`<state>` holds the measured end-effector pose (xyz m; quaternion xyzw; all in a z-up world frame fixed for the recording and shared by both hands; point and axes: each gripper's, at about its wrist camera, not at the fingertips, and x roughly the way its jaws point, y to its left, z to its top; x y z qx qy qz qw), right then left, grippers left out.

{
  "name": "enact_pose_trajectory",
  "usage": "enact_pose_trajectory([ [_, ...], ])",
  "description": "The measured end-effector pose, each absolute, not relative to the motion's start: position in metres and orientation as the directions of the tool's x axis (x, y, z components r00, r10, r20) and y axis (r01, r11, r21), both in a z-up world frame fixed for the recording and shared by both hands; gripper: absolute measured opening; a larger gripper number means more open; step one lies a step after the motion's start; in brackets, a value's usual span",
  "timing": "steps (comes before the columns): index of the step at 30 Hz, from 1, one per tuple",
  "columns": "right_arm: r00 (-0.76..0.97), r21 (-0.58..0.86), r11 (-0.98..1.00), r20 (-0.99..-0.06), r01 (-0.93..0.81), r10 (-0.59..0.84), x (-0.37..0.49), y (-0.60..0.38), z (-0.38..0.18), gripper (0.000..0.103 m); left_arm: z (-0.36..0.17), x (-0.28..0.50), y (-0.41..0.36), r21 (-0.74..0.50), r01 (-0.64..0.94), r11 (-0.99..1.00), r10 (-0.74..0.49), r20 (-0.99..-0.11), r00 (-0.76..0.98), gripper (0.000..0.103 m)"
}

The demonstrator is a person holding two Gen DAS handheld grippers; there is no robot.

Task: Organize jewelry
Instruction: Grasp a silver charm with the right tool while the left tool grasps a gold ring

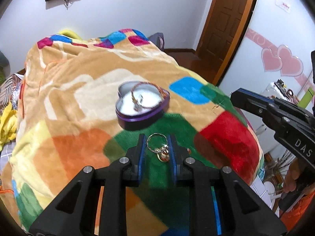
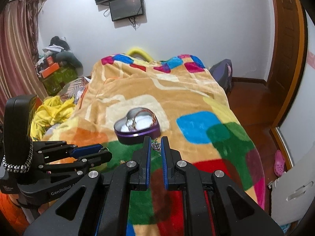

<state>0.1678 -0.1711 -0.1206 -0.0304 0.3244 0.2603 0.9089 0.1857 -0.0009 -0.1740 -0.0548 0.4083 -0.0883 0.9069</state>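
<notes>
A purple heart-shaped tin with a white lining sits open on the blanket, with a bangle and small pieces inside; it also shows in the right wrist view. My left gripper is shut on a gold ring with a gold ornament, held just short of the tin. My right gripper is shut on a small silver crown charm, also close to the tin's near edge. A thin gold earring hook lies on the blanket to the right of the tin.
The colourful patchwork blanket covers the bed. A yellow cloth and piled boxes lie to the left. A wooden door and wood floor are on the right. The left gripper's body sits low left in the right wrist view.
</notes>
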Motion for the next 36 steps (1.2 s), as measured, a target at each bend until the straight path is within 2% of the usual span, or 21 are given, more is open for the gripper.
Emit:
enact_pose_trajectory([
  [20,0.657,0.135,0.833,-0.552,-0.536,0.513,0.203,-0.135,-0.103,0.009,-0.157,0.222,0.027,-0.166,0.095,0.982,-0.183,-0.677,0.713,0.021],
  [36,0.598,0.154,0.811,-0.601,-0.564,0.53,0.239,-0.11,-0.119,0.009,-0.184,0.253,0.028,-0.183,0.114,0.977,-0.21,-0.703,0.679,0.021],
])
